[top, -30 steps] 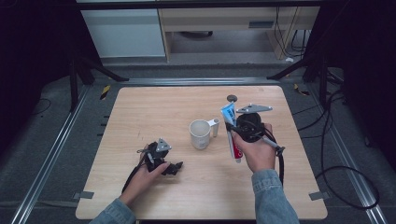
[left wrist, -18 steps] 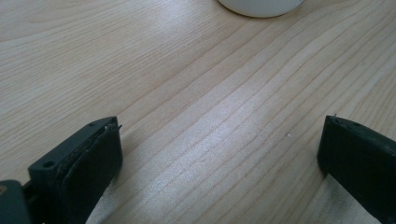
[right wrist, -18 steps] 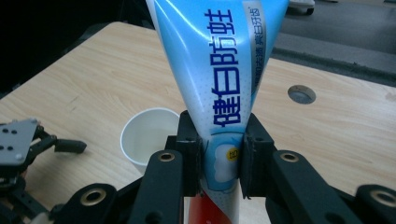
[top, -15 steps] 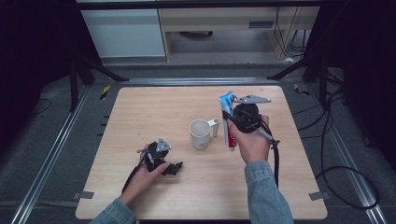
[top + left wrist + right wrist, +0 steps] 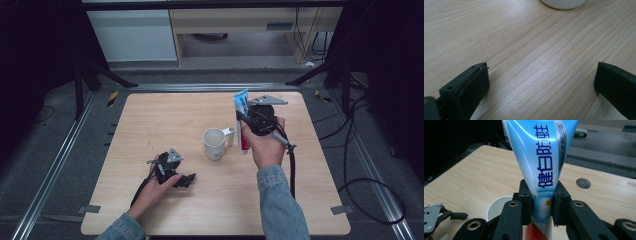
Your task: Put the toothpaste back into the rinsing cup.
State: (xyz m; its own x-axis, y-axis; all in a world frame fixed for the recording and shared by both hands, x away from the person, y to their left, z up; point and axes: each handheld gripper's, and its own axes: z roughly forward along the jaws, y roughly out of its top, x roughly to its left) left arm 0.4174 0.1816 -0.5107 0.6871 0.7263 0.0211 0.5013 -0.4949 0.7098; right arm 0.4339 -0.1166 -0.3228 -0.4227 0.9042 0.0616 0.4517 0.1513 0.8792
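The right tongs (image 5: 541, 207) clamp a blue toothpaste tube (image 5: 541, 157) upright at centre right of the high view, just beside the white mug (image 5: 214, 143), likely to stand it inside. The left tongs (image 5: 541, 82), gaping empty, rest lower left on the counter (image 5: 150, 125).

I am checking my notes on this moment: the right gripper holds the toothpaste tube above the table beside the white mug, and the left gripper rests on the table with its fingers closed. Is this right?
Not quite: the left gripper has its fingers open, wide apart over bare wood, as the left gripper view shows. The rest stands: the right gripper holds the toothpaste tube beside the white mug.
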